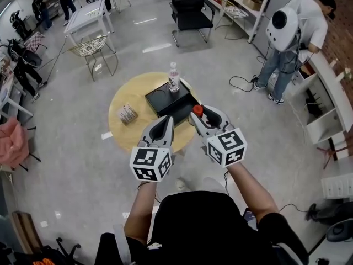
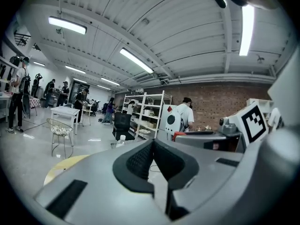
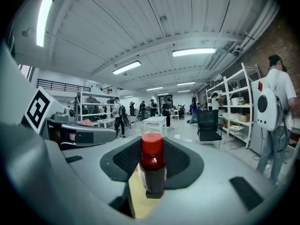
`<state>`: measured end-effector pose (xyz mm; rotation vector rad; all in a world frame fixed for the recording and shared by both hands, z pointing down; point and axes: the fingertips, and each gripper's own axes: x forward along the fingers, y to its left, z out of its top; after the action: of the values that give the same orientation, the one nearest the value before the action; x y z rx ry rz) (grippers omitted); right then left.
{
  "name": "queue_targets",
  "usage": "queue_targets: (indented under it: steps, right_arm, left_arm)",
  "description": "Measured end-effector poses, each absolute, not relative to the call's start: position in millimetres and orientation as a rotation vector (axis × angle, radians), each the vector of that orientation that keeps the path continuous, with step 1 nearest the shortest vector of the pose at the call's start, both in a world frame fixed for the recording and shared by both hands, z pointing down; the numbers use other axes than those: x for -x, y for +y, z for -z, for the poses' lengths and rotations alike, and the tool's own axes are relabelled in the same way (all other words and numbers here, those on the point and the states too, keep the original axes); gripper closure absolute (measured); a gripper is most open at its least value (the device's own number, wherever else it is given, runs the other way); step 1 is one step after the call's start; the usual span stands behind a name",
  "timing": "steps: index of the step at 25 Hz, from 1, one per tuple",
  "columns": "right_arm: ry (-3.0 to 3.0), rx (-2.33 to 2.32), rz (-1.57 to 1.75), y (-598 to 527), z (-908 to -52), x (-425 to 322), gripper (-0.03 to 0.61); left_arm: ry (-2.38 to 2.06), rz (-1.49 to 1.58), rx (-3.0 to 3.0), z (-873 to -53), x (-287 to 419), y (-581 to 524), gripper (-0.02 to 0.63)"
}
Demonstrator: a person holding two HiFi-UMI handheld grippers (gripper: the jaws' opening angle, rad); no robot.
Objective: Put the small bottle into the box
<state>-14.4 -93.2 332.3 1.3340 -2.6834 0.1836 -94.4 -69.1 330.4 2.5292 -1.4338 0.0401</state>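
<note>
My right gripper [image 1: 199, 114] is shut on the small bottle [image 1: 197, 110], a dark bottle with a red cap. It holds the bottle upright above the near right corner of the black box [image 1: 160, 95]. In the right gripper view the small bottle [image 3: 152, 168] stands between the pads of the right gripper [image 3: 151, 154]. The open box lies on a round wooden table [image 1: 129, 95]. My left gripper [image 1: 165, 123] hovers beside the right one over the table's near edge. In its own view the left gripper [image 2: 153, 146] is shut, with nothing between its pads.
A clear water bottle [image 1: 174, 77] stands at the box's far edge. A small patterned packet [image 1: 127, 114] lies on the table's left side. Beyond are a black office chair [image 1: 190, 7], a wire chair [image 1: 91, 48] and a person with a white backpack [image 1: 292, 26].
</note>
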Motion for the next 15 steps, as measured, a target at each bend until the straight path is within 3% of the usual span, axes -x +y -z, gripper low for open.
queue_targets:
  steps: [15]
  right_arm:
    - [-2.612, -1.376, -0.281, -168.2, -369.9, -3.3, 0.446]
  left_arm:
    - [-1.332, -0.108, -2.512, -371.3, 68.5, -140.8, 0.603]
